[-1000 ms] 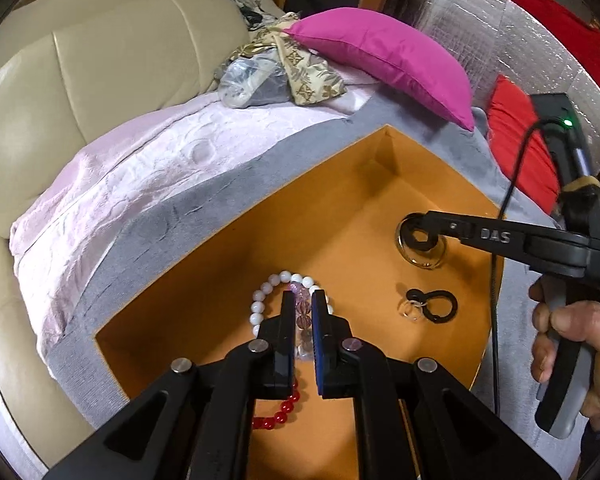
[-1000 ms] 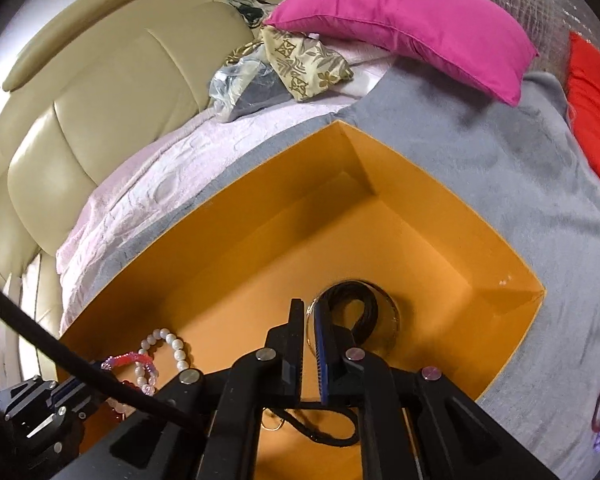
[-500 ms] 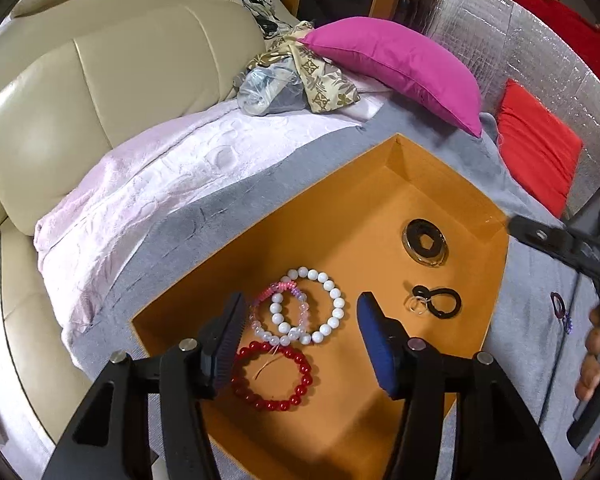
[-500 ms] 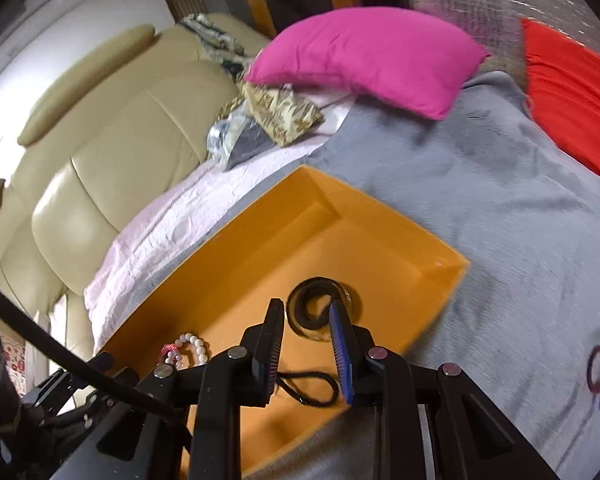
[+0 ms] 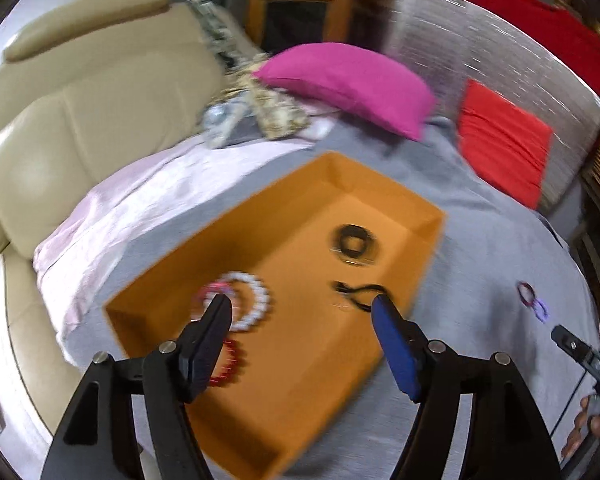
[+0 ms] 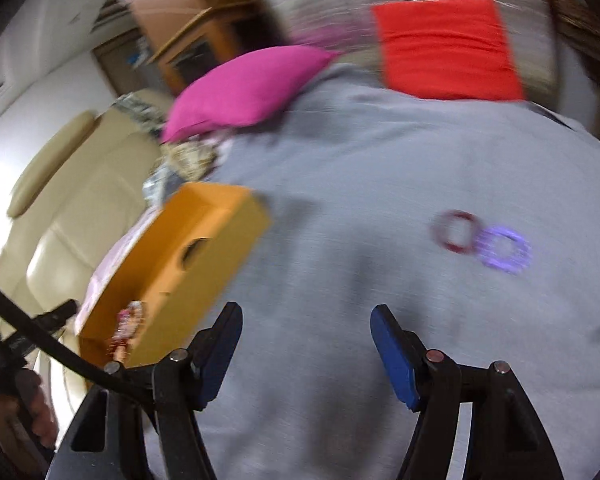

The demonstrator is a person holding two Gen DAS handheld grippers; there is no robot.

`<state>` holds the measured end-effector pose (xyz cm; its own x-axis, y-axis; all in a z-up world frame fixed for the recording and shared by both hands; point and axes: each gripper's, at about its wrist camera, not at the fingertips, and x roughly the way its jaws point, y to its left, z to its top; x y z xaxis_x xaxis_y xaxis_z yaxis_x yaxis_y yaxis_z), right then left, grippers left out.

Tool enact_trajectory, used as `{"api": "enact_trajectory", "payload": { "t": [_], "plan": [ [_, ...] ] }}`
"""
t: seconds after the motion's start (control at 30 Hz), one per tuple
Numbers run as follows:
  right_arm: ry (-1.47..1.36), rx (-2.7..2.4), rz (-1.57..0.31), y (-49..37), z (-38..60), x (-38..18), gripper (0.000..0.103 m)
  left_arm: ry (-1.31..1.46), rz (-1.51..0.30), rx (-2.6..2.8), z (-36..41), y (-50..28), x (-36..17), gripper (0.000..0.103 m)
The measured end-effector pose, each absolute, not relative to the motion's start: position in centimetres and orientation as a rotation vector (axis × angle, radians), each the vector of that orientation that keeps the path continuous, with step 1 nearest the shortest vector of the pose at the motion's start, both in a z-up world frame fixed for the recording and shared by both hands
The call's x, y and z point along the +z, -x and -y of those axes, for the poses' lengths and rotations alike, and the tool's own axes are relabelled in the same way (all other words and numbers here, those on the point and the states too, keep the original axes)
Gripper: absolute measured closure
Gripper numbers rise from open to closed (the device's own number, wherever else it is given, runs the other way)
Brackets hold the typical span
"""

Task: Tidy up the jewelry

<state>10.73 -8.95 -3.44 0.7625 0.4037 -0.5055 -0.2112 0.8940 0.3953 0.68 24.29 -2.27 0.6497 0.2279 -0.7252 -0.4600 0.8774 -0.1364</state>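
The right gripper [image 6: 306, 344] is nearest the loose pieces: its jaws are opening, spread wide with nothing between them, over bare grey blanket [image 6: 340, 184]. Ahead of them and off to the right lie a dark red bracelet [image 6: 456, 232] and a purple bracelet [image 6: 504, 254], touching each other, flat on the blanket and outside the box. The pair's long axis runs across the view, slanting slightly down to the right, so the jaws would probably need to travel forward and right to straddle one ring. The left gripper [image 5: 302, 320] hangs above the near part of the orange box [image 5: 428, 216], its jaws also opening and empty; it is farther from the two loose bracelets, so the right hand looks better placed. Inside the box, near the left finger, sit a white bead bracelet [image 5: 256, 300], a pink bracelet [image 5: 210, 292] overlapping it, and a red bead bracelet [image 5: 230, 366] closest to the camera. Toward the far right corner lie a black loop [image 5: 360, 294] and a black ring [image 5: 352, 242]. Beyond the box rest a pink pillow [image 5: 348, 84] and a red cushion [image 5: 504, 148].
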Motion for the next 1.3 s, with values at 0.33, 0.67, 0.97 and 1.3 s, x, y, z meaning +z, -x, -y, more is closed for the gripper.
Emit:
{"api": "enact_trajectory", "payload": {
  "t": [0.33, 0.67, 0.97, 1.3],
  "plan": [
    [-0.379, 0.144, -0.744, -15.8, 18.8, -6.8, 0.054, 0.191, -0.842, 0.241, -15.5, -4.8, -4.1, 0.03],
    [-0.314, 0.039, -0.843, -23.1, 18.0, -7.2, 0.081, 0.145, -0.873, 0.192, -12.7, -8.1, -5.7, 0.03],
    [-0.206, -0.007, -0.812, -20.6, 18.9, -7.7, 0.094, 0.087, -0.868, 0.049, -7.4, -13.6, -5.1, 0.03],
    [-0.357, -0.008, -0.721, -14.0, 24.9, -10.0, 0.094, -0.001, -0.951, -0.127, 0.8, -22.8, -7.2, 0.03]
  ]
}}
